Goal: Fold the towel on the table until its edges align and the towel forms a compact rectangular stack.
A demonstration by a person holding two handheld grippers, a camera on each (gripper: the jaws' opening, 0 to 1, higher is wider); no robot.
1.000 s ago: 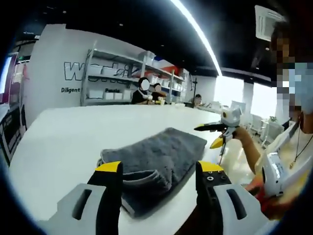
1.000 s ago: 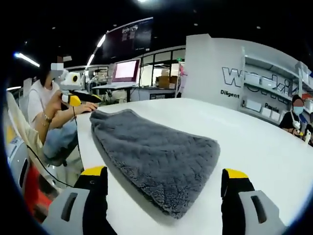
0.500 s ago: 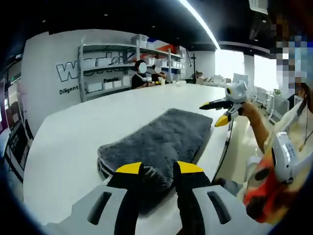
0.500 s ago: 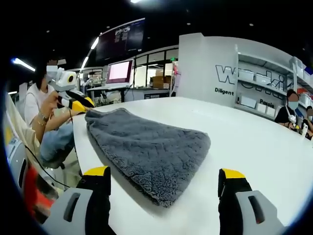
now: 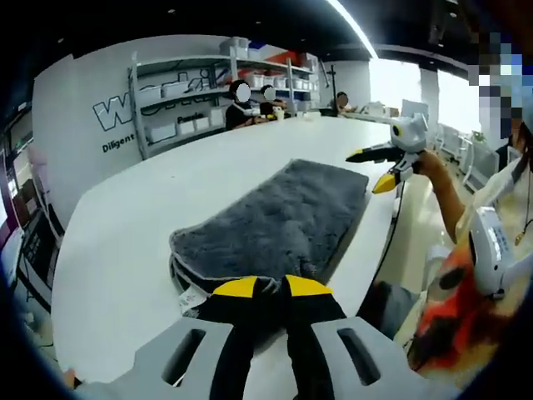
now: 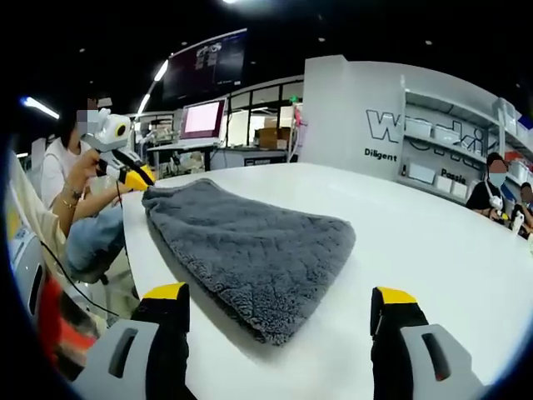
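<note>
A grey fluffy towel [image 5: 283, 217] lies folded in a long strip on the white table [image 5: 117, 225]. My left gripper [image 5: 271, 287] is shut on the towel's near end, beside a small white label. Past the towel's far right corner, my right gripper [image 5: 379, 169] hovers off the table edge in a person's hand. In the right gripper view the same towel [image 6: 250, 242] runs away from me. My right gripper [image 6: 279, 296] stands wide open above the towel's near end without touching it. The left gripper [image 6: 137, 177] sits at the towel's far left corner.
The table edge [image 6: 137, 267] runs close along the towel's left side in the right gripper view, with a person seated [image 6: 67, 192] beyond it. Shelves [image 5: 191, 108] and seated people [image 5: 241, 100] stand at the table's far end. A monitor [image 6: 202, 121] glows in the background.
My left gripper's jaws went from wide open to shut on the towel's near end. The right gripper stayed open. Both views shifted slightly.
</note>
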